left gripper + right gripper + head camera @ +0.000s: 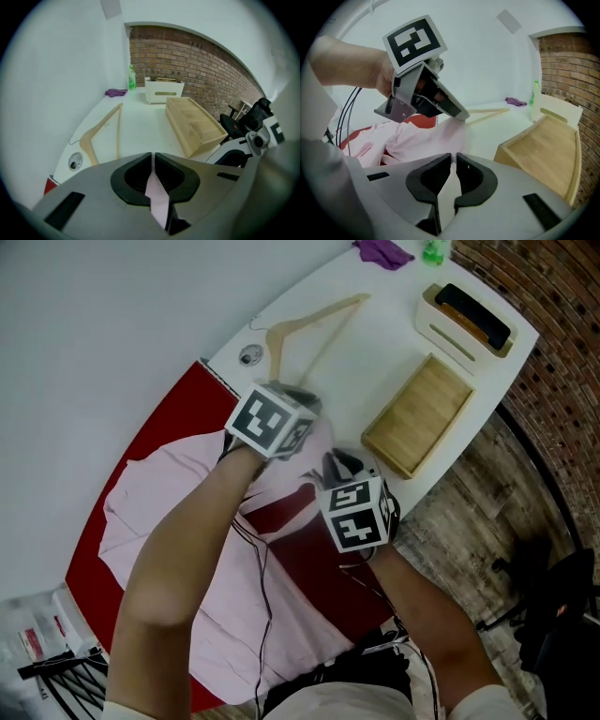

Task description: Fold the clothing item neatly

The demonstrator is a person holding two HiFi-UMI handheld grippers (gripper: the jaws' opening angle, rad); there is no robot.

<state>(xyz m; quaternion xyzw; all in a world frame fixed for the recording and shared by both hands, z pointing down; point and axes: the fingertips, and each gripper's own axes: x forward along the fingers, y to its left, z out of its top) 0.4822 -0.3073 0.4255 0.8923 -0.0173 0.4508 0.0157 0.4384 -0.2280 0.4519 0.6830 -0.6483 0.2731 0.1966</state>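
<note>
A pale pink shirt lies spread on a red cloth over the white table. Both grippers hold its right-hand edge, lifted off the table. In the head view my left gripper is farther from me and my right gripper is close beside it. The left gripper view shows the left gripper shut on a strip of pink fabric. In the right gripper view my right gripper is shut on pale fabric, and the left gripper pinches the raised shirt ahead.
A wooden hanger lies just beyond the grippers. To the right sit a wooden tray and a white box. A purple rag and green bottle stand at the far end. Cables hang along my arms.
</note>
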